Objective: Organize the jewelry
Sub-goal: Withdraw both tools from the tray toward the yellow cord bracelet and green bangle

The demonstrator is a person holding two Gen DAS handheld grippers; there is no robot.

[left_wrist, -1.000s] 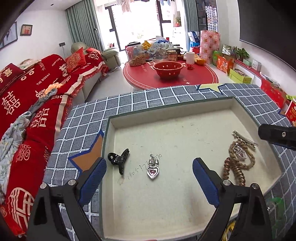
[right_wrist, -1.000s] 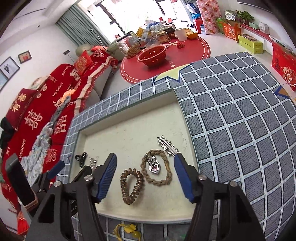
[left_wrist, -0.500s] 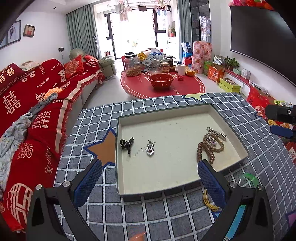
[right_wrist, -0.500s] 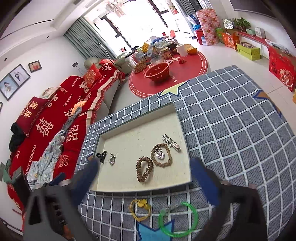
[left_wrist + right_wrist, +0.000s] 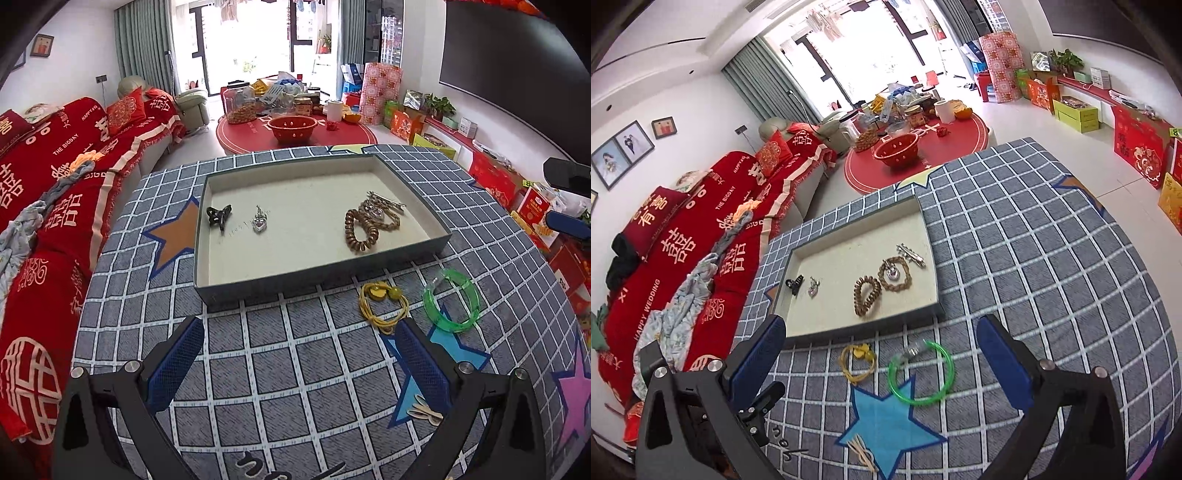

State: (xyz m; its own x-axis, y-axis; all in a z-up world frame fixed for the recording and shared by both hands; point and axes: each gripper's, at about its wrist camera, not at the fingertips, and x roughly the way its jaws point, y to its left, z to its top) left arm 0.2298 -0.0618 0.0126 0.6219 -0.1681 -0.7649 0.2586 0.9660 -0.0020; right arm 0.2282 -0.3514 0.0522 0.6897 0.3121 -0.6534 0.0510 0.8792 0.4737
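- My left hand-held gripper (image 5: 299, 360) hung above the near part of the worktop (image 5: 258, 369), its blue pads spread wide and holding nothing.
- My right hand-held gripper (image 5: 882, 360) was likewise spread wide and empty, above the near edge of the worktop.
- The tray (image 5: 236, 291) sat on the checked cloth toward the far-left part of the worktop; its pale floor was mostly bare.
- Inside the tray, near its left wall: black claw clip (image 5: 218, 216), with the silver heart pendant (image 5: 259, 221) just beside it on the right.
- Toward the tray's right wall: brown spiral hair tie (image 5: 360, 232) touching the braided brown bracelet (image 5: 384, 218); a second heart charm (image 5: 892, 272) lay within the bracelet's ring.
- The silver hair clip (image 5: 910, 254) lay at the far side of the bracelet, touching it, close to the tray's right wall.
- Outside the tray, on the cloth just in front of its near wall: yellow cord hair tie (image 5: 382, 304) and, beside it to the right, green translucent bangle (image 5: 450, 301). The two were near each other; I could not tell whether they touched.
- Pale thin clips (image 5: 424, 408) lay on the blue star patch (image 5: 886, 424) near the worktop's near edge.
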